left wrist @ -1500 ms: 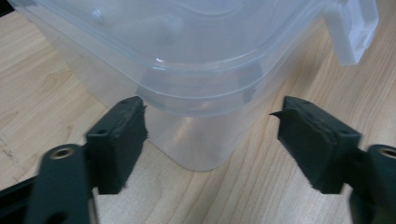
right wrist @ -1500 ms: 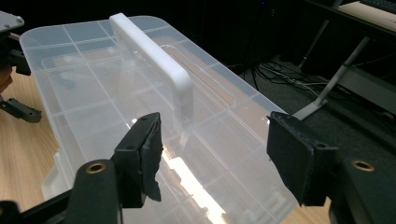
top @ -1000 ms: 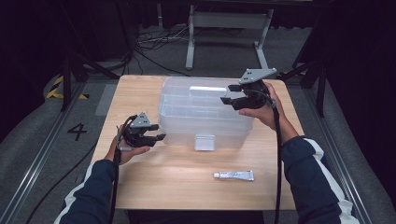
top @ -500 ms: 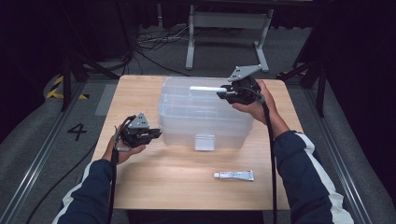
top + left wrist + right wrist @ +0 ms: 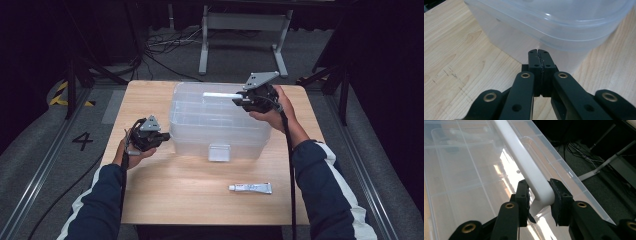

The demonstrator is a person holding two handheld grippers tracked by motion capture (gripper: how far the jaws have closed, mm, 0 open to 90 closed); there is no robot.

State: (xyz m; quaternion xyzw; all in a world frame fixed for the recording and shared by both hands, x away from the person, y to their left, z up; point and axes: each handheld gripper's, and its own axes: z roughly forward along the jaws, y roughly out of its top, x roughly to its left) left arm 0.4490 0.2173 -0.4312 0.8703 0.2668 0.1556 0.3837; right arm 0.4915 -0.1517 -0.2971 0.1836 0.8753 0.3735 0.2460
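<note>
A clear plastic storage box (image 5: 220, 125) with a lid stands on the middle of the wooden table (image 5: 175, 195). A white carry handle (image 5: 220, 94) runs across the lid. My right gripper (image 5: 239, 100) reaches in from the box's right end. Its jaws have just been closing, and they now grip the end of the white handle (image 5: 524, 160), one pad on each side (image 5: 539, 185). My left gripper (image 5: 167, 136) is low at the box's left side, shut with nothing between its jaws (image 5: 539, 52), and its tips point at the box wall (image 5: 554, 22).
A small white tube (image 5: 250, 188) lies on the table in front of the box, toward the right. The box has a white latch (image 5: 219, 152) on its front. Dark floor with cables and a metal stand lies beyond the table's far edge.
The left gripper's jaws have gone from open to shut, empty. The right gripper's jaws have closed in on the white handle. Both hands have stayed almost in place.
</note>
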